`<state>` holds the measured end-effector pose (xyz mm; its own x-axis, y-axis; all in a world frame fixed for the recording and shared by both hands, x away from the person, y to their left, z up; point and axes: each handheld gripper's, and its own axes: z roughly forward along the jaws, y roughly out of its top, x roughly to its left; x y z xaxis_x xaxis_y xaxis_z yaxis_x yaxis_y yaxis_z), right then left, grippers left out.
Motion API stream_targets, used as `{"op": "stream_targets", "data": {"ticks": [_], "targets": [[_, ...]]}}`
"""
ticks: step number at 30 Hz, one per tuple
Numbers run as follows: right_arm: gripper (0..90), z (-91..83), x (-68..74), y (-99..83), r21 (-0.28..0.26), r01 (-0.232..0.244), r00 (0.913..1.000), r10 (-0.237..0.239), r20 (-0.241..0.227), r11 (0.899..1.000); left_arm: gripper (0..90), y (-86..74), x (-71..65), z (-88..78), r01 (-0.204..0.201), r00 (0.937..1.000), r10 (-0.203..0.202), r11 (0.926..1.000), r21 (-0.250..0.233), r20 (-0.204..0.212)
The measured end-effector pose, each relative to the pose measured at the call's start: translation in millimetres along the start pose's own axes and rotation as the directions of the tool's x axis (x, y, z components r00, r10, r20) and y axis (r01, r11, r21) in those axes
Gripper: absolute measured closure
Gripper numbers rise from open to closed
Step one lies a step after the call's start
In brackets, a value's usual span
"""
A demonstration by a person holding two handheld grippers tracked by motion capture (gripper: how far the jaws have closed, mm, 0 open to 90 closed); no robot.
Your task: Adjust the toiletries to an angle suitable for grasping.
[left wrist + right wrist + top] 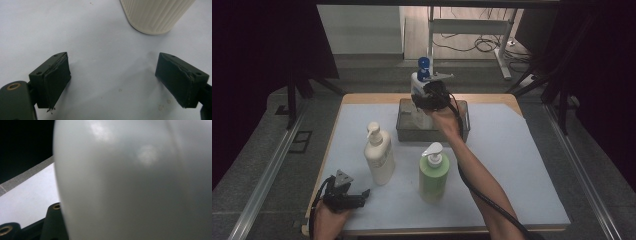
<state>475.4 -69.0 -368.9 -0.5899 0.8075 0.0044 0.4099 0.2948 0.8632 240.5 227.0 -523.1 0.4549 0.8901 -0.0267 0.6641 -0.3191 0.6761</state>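
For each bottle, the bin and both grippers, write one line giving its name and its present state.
White bottle with blue pump: upright, gripped, over the bin.
Grey bin: standing open at the table's far side.
Cream pump bottle: upright, untouched.
Green pump bottle: upright, untouched.
Right gripper: shut on the white bottle.
Left gripper: open, nothing between its jaws.

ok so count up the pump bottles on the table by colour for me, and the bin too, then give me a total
Cream pump bottle: 1
Green pump bottle: 1
White bottle with blue pump, held by the right claw over the bin: 1
Grey bin: 1
Total: 4
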Motion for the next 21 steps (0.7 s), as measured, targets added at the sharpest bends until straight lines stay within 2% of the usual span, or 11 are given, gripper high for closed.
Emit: {"op": "stream_targets", "data": {"ticks": [21], "targets": [[40.4,21.7,3.1,-25.0,0.045,-0.006,0.9999,0.007,-0.008,0.999,12.2,0.0,0.0,0.0,0.001,1.0000,-0.001,1.0000,0.000,0.001]]}}
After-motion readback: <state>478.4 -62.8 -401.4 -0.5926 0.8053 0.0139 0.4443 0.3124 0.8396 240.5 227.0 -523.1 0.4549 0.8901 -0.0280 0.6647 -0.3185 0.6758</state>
